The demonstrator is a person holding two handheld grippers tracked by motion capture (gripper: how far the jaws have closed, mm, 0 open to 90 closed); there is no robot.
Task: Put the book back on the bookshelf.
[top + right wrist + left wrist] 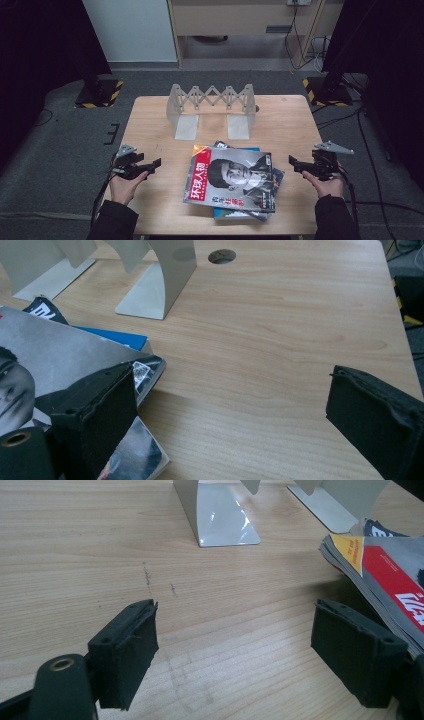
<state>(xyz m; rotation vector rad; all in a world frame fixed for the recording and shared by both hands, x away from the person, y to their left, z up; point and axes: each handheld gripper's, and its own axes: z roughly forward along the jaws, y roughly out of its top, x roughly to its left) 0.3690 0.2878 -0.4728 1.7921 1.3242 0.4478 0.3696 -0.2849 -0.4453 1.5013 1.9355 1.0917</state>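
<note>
A stack of magazines [232,180] lies fanned out at the table's near middle; the top one has a red title strip and a greyscale portrait cover. My left gripper [152,164] hovers to its left, jaws open with only bare wood between them [235,615]; the stack's corner [370,560] lies just beyond its right jaw. My right gripper [292,162] hovers to the right of the stack, open and holding nothing [232,375]. Its left jaw sits over the magazines' edge [75,360], without gripping them.
A grey expanding rack [212,100] with two flat foot plates [225,520] stands at the back middle of the wooden table [290,125]. A round cable hole [222,256] sits behind it. Dark floor and stand bases surround the table.
</note>
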